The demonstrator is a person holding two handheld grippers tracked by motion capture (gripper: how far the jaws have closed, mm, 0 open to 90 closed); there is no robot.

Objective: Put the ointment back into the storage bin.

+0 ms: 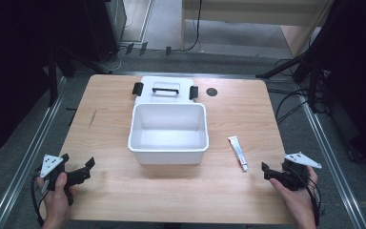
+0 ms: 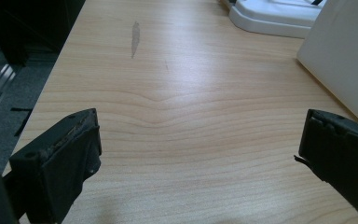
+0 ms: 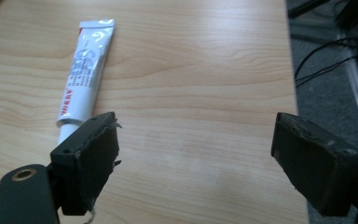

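Note:
A white open bin (image 1: 168,152) stands mid-table, its lid (image 1: 164,89) with black latches lying flat just behind it. A white tube with red print (image 1: 238,152) lies to the bin's right. In the right gripper view the tube (image 3: 85,70) lies ahead of the left jaw, its cap end hidden behind that jaw. My right gripper (image 1: 272,172) rests low at the near right corner, open, nothing between its jaws (image 3: 193,156). My left gripper (image 1: 86,169) sits at the near left edge, open over bare wood (image 2: 198,151), with the bin's wall (image 2: 342,51) ahead to its right.
The wooden table (image 1: 105,138) has a dark scuff (image 1: 92,118) at its left and a round dark hole (image 1: 211,91) at the back right. Metal rails run along both sides; cables and stand legs (image 1: 290,107) lie on the floor to the right.

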